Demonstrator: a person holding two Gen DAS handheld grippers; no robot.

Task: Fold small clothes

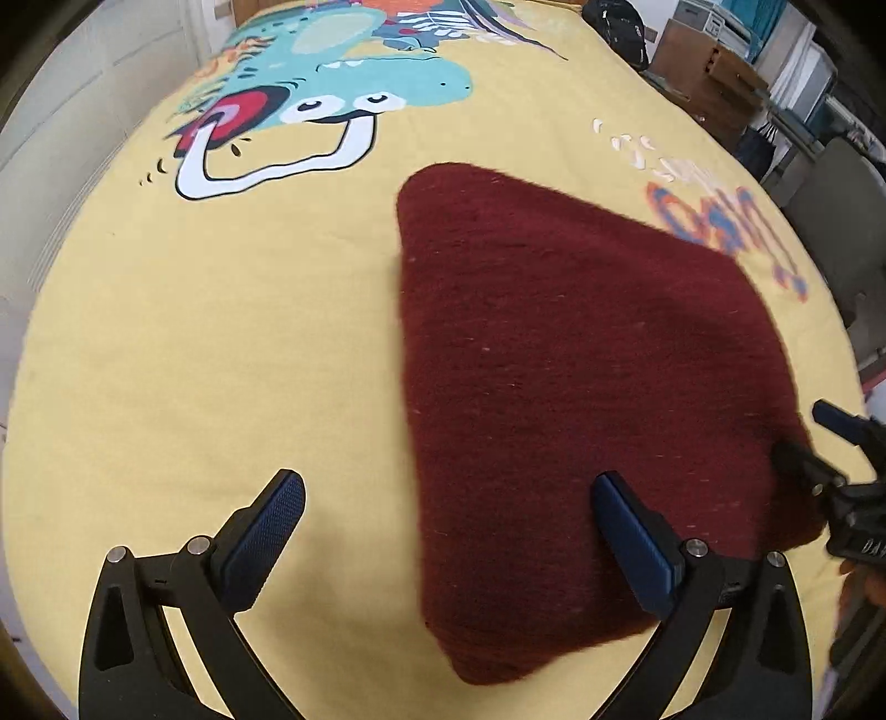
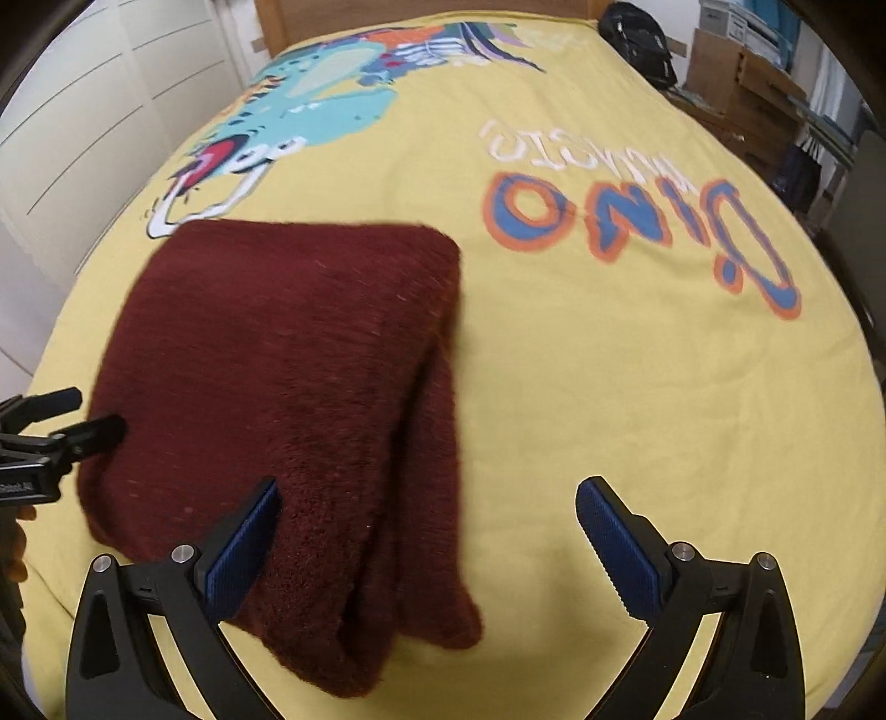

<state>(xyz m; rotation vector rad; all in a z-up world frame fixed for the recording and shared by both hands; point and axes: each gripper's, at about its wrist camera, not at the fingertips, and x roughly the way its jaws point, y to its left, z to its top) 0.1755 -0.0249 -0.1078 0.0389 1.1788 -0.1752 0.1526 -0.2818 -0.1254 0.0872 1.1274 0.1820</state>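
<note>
A dark red knitted garment [image 1: 565,387] lies folded on the yellow bedspread [image 1: 221,360]. It also shows in the right wrist view [image 2: 299,399], with stacked folded layers along its right edge. My left gripper [image 1: 448,498] is open above the garment's near left edge, and holds nothing. My right gripper [image 2: 426,498] is open above the garment's near right edge, and holds nothing. The right gripper also shows at the right edge of the left wrist view [image 1: 814,437], and the left gripper at the left edge of the right wrist view [image 2: 83,415].
The bedspread carries a teal dinosaur print [image 1: 343,83] and orange-blue lettering [image 2: 637,221]. A black bag [image 2: 637,39] lies at the bed's far right corner. Cardboard boxes [image 2: 742,83] stand to the right of the bed. White panelled doors [image 2: 83,111] are on the left.
</note>
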